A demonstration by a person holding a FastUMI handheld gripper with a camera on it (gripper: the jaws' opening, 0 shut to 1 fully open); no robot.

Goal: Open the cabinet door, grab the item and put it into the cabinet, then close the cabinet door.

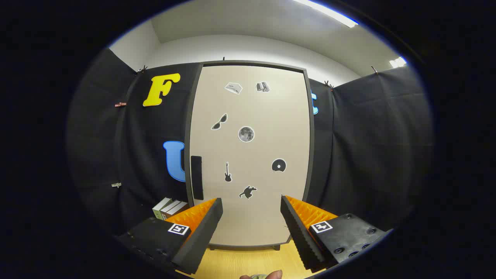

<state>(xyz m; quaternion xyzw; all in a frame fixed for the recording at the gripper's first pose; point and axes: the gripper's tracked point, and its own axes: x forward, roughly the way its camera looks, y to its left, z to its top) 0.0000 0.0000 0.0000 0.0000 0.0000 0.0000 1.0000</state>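
The gripper (251,207) faces a tall beige cabinet door (250,155), its two fingers spread wide with nothing between them, the gap framing the lower part of the door. The door is closed, sitting flush inside a dark frame (188,147) that runs up both sides and across the top. A black vertical handle (197,177) sits near the door's left edge, just above and beyond the left finger. Small stickers dot the panel: sunglasses (219,122), a moon disc (246,134), a guitar (228,172), a record (278,165) and a small dark figure (248,192) just ahead of the fingertips. The cabinet stands on a light wooden tabletop (248,259), a bare strip of which shows between the fingers and the cabinet's bottom edge. To the left of the cabinet, behind the left finger, a few books (169,208) lie stacked against the black cloth wall (368,147), touching or nearly touching the frame's corner. Black cloth closes in both sides of the cabinet. A fingertip of the person's hand (267,275) shows below the fingers
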